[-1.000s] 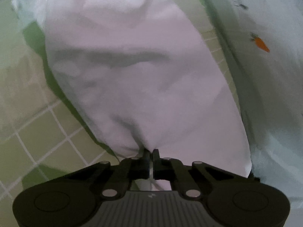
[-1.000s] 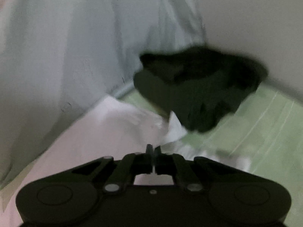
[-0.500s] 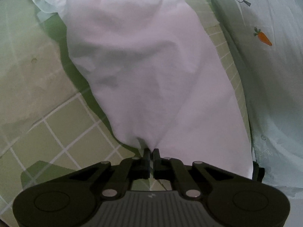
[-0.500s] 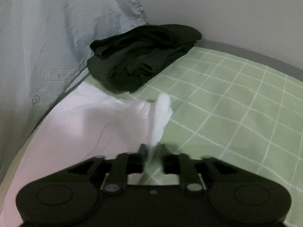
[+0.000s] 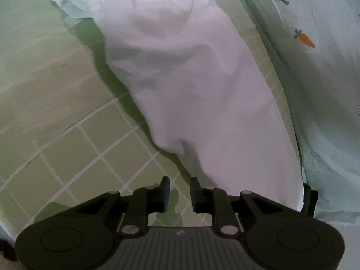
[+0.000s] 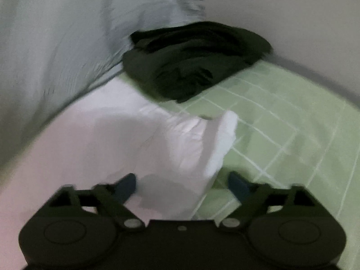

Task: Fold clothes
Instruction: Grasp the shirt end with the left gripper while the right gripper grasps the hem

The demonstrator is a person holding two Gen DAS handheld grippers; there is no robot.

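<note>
- On the green checked sheet [image 5: 74, 148], we are seeing the white garment [image 5: 202, 94] lying stretched out, its near edge just beyond our left gripper [image 5: 179, 185].
- We are holding the left gripper with its jaws a narrow gap apart, gripping nothing; the right-hand finger [image 5: 195, 184] is sitting right at the cloth's edge, and we cannot tell if it is touching.
- We are keeping the right gripper [image 6: 182, 185] spread wide, with a rumpled corner of the white garment [image 6: 184, 148] lying loose between its fingers, ungripped.
- Beyond that corner, a dark pile of clothes [image 6: 193, 58] is resting on the sheet [image 6: 281, 121], near the wall.
- Beside the garment, a pale cloth with a carrot print [image 5: 304, 38] is hanging or lying alongside.
- We are seeing no basket or bin holding any clothes.
</note>
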